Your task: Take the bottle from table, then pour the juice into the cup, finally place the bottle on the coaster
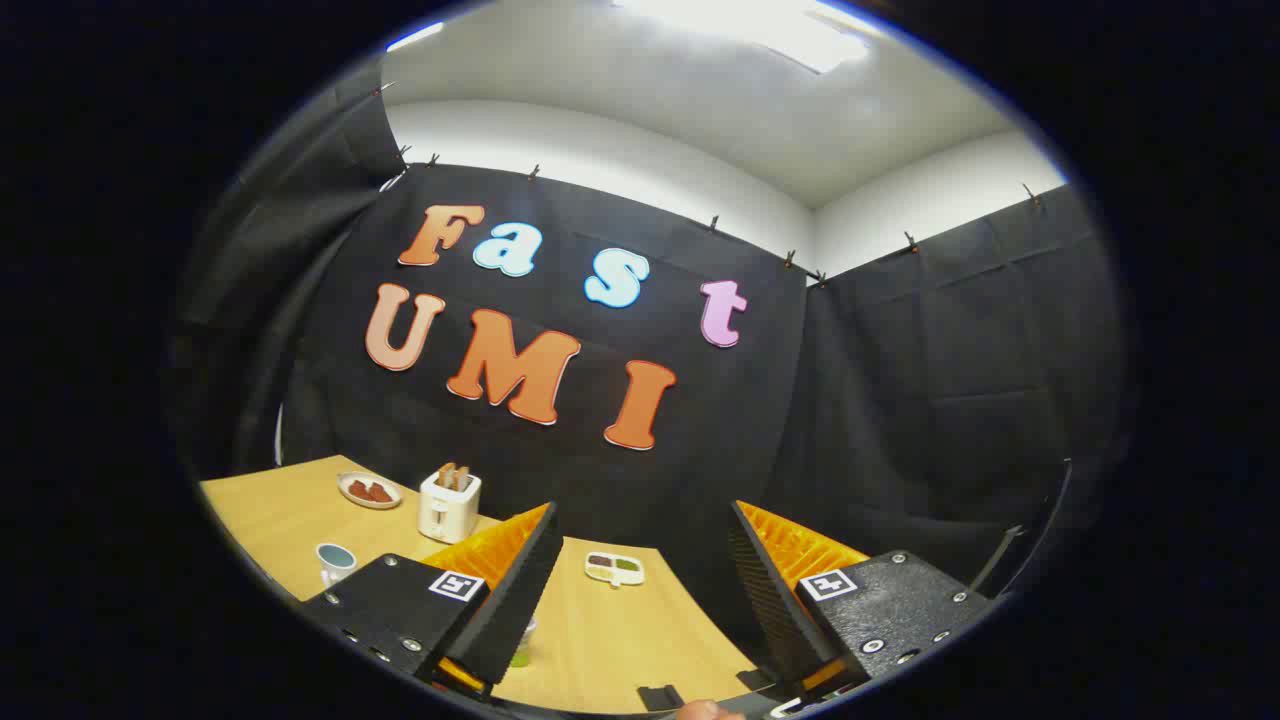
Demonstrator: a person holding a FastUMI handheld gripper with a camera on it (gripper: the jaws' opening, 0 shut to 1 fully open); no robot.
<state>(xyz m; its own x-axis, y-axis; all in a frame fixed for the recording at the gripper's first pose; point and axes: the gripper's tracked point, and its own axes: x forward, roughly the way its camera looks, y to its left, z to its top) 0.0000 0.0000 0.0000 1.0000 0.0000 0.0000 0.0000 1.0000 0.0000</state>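
My gripper [643, 512] is open, held above a wooden table [620, 640] and tilted up toward the booth wall. Nothing is between its fingers. A white cup [335, 561] with a blue inside stands on the table to the left of the left finger. A small clear container with green in it [522, 648] peeks out from behind the left finger, mostly hidden; it may be the bottle. A dark flat piece [660, 696] lies at the table's near edge between the finger bases. I cannot tell whether it is the coaster.
A white toaster [449, 505] with toast in its slots stands at the back of the table, with a plate of food [369, 490] to its left. A small divided dish [614, 568] lies beyond the fingers. A person's fingertip [705, 710] shows below.
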